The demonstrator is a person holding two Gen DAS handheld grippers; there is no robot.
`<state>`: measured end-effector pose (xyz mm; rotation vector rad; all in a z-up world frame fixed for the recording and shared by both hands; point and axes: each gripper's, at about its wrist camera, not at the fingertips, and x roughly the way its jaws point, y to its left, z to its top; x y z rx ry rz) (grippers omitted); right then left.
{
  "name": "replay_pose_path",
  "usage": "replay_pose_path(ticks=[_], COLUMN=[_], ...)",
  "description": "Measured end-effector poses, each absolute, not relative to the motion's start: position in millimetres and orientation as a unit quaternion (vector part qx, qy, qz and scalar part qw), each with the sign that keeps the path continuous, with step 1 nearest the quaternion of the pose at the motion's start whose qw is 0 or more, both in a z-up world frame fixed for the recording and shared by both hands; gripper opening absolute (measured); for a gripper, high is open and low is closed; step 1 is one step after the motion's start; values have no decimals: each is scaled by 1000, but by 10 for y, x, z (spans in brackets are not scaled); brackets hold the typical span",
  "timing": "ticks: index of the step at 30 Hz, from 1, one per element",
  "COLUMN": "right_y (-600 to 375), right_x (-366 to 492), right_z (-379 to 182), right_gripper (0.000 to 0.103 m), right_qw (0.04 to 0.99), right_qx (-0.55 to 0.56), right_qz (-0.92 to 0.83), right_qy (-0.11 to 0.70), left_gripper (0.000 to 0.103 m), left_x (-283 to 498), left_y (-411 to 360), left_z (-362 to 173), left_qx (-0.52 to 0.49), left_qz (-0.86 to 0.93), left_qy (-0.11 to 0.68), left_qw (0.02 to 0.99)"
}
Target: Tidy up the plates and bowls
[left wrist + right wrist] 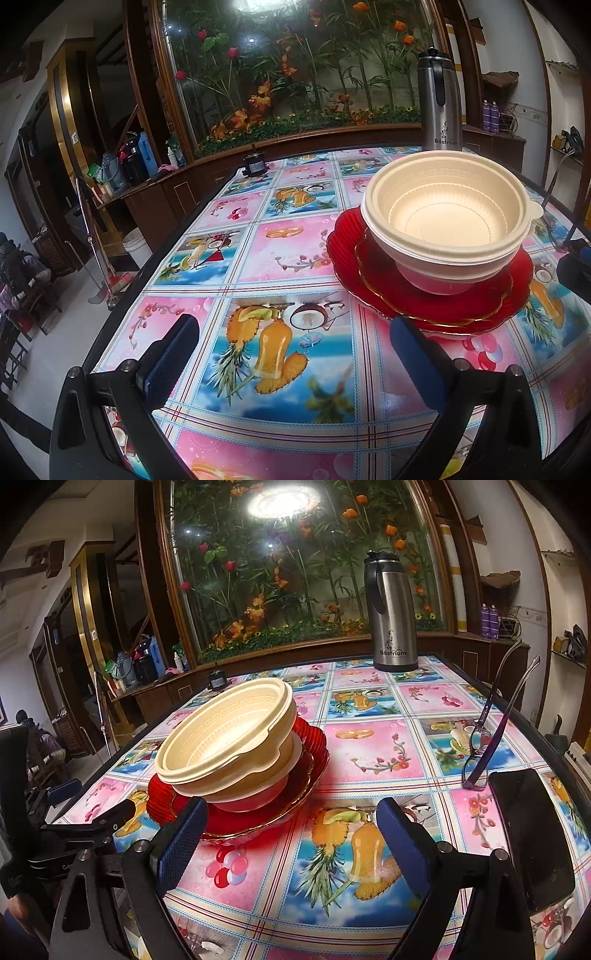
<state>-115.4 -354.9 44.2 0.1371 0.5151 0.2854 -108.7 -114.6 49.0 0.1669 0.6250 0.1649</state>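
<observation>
While both sets of fingers (291,363) (291,843) gape empty, we could tip the bowls (225,738), leaning on the plates (236,819), nudging either rim.

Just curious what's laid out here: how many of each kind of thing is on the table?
Cream bowls: 2
Red plates: 2
Steel flask: 1
Eyeglasses: 1
Phone: 1
Small black object: 1
Total: 8
</observation>
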Motion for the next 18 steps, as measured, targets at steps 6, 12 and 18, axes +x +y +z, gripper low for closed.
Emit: replay_pose_path(ticks=[6,12,18], right_y=[-3545,-3535,-3537], right_x=[-1147,-1128,-1122], right_z=[448,438,439], right_gripper=[95,95,95], right_qw=[954,952,952], right_qx=[68,69,69], right_qz=[144,149,147], right_qy=[254,258,260], left_gripper=[103,103,103], left_x=[-1080,-1075,-1084], left_y=[-1142,-1128,-1116], left_z=[471,465,476], left_qx=[81,77,72], left_qz=[78,75,69], left_qy=[311,312,313], left_qw=[944,944,945])
